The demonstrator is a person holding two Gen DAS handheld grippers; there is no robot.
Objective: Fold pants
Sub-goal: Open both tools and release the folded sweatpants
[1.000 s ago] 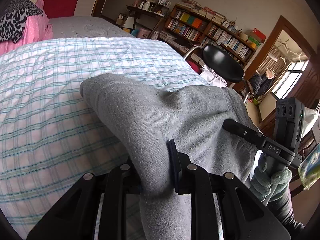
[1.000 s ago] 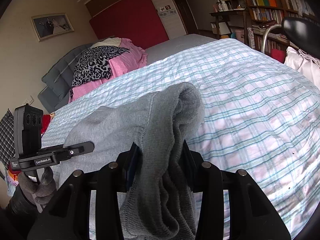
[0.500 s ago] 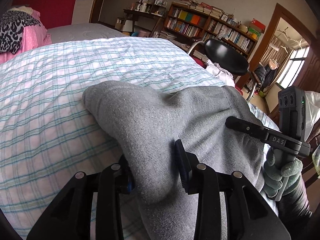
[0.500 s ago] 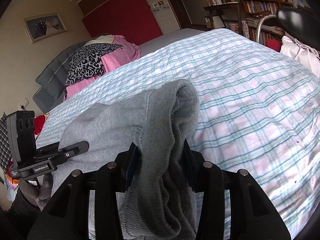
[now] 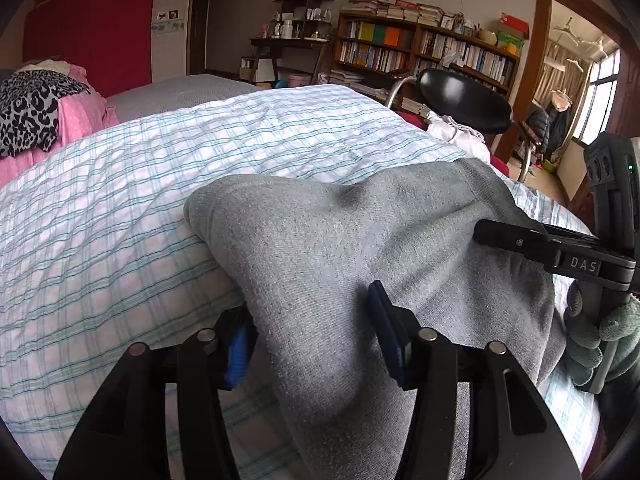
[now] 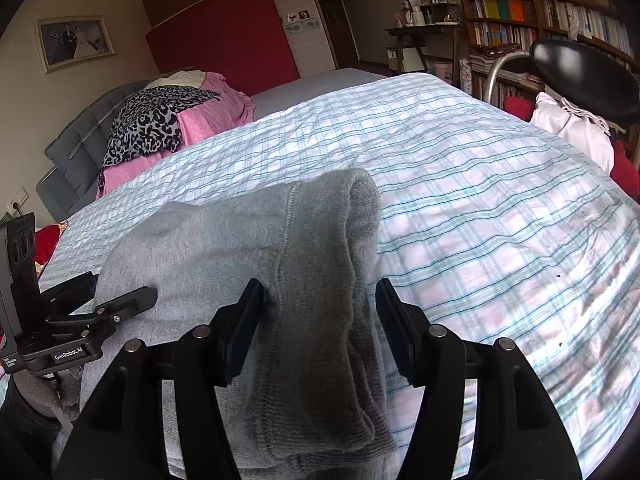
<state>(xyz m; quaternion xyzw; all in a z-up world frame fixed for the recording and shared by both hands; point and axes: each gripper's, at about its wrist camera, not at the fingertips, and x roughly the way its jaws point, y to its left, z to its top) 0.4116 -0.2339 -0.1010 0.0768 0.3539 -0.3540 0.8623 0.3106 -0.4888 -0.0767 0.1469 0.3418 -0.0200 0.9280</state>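
Note:
Grey sweatpants (image 5: 328, 248) lie bunched on the checked bedspread (image 5: 120, 208), near its front edge. My left gripper (image 5: 316, 332) has its jaws parted, with a fold of the pants lying loosely between them. My right gripper (image 6: 320, 316) also has its jaws parted, around the ribbed waistband end of the pants (image 6: 320, 264). Each gripper shows in the other's view: the right one (image 5: 516, 242) at the right of the pants, the left one (image 6: 120, 306) at their left.
The bedspread (image 6: 480, 208) stretches away beyond the pants. Pink and leopard-print bedding (image 6: 160, 124) is piled at the headboard. A black chair (image 5: 464, 98) with white cloth and bookshelves (image 5: 420, 52) stand past the bed's far side.
Both grippers' jaws have widened and let go of the pants. The pants have settled lower onto the bed, and both cameras have tilted up a little.

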